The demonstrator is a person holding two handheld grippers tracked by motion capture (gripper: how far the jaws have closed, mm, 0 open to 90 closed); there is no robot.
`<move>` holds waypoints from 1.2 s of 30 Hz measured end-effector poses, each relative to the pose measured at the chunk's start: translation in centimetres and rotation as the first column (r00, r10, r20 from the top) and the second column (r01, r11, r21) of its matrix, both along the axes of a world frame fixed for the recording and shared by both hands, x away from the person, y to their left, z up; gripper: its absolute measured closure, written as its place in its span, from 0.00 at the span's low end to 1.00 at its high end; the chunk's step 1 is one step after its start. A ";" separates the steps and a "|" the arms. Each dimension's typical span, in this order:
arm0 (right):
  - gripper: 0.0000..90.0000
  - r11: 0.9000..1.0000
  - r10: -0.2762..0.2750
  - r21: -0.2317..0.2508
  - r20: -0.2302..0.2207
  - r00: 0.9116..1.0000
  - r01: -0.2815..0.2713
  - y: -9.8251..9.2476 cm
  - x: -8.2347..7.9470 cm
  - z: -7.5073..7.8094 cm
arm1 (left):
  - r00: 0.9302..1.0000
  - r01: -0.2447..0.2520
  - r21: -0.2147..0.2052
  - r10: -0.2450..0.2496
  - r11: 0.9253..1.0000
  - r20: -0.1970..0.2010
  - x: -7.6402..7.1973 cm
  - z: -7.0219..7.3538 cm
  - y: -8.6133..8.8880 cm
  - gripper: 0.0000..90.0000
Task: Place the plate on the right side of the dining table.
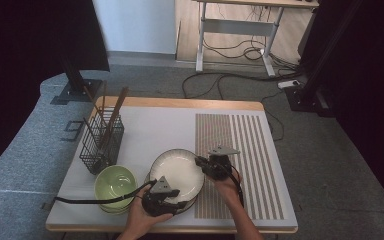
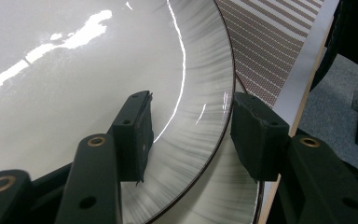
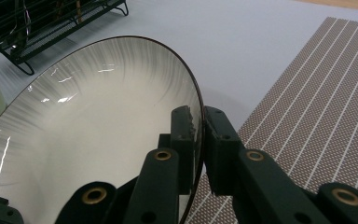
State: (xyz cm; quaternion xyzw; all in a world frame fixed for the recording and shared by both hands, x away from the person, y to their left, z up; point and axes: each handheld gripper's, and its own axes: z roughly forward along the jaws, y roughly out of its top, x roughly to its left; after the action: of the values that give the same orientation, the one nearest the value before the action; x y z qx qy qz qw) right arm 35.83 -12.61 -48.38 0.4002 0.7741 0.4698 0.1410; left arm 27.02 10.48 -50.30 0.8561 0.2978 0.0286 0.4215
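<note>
Right gripper view: white plate (image 3: 98, 140) tilted over the bench (image 3: 242, 42), rim pinched by right tongs (image 3: 200, 126). Left tongs (image 2: 189, 135) straddle its near rim, jaws apart, not pressing. Green bowl (image 1: 115, 182) just beside; striped mat (image 1: 245, 150) alongside.

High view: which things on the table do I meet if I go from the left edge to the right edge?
Wire basket with chopsticks → green bowl → left gripper → white plate → right gripper → striped placemat.
</note>
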 end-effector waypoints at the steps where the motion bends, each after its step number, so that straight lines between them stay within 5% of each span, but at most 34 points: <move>1: 0.92 1.000 0.001 -0.003 0.002 1.000 -0.001 0.0 0.0 0.0 | 1.000 0.001 0.000 -0.001 1.000 -0.003 0.1 0.0 0.0 0.54; 13: 0.74 1.000 -0.018 0.000 0.021 1.000 0.018 0.7 0.6 -0.2 | 1.000 0.005 -0.025 -0.006 1.000 -0.022 0.3 -0.1 0.4 0.57; 23: 0.57 0.997 0.064 0.033 -0.034 0.997 -0.063 2.1 2.0 -1.0 | 1.000 0.007 -0.026 -0.008 1.000 -0.021 0.4 -0.1 0.4 0.58; 33: 0.74 0.992 0.102 0.086 -0.109 0.989 -0.093 1.7 2.4 -1.3 | 1.000 0.008 -0.022 -0.009 1.000 -0.015 0.3 -0.2 0.4 0.58; 36: 0.81 0.985 0.106 0.148 -0.128 0.986 -0.087 1.1 2.5 -1.2 | 1.000 0.011 -0.021 -0.011 1.000 -0.020 0.3 -0.2 0.4 0.58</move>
State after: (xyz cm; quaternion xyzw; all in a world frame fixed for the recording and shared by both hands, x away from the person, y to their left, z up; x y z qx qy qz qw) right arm 38.36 -11.54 -49.57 0.4023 0.7651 0.5014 0.0363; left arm 27.36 10.88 -50.45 0.8535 0.2976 0.0147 0.4275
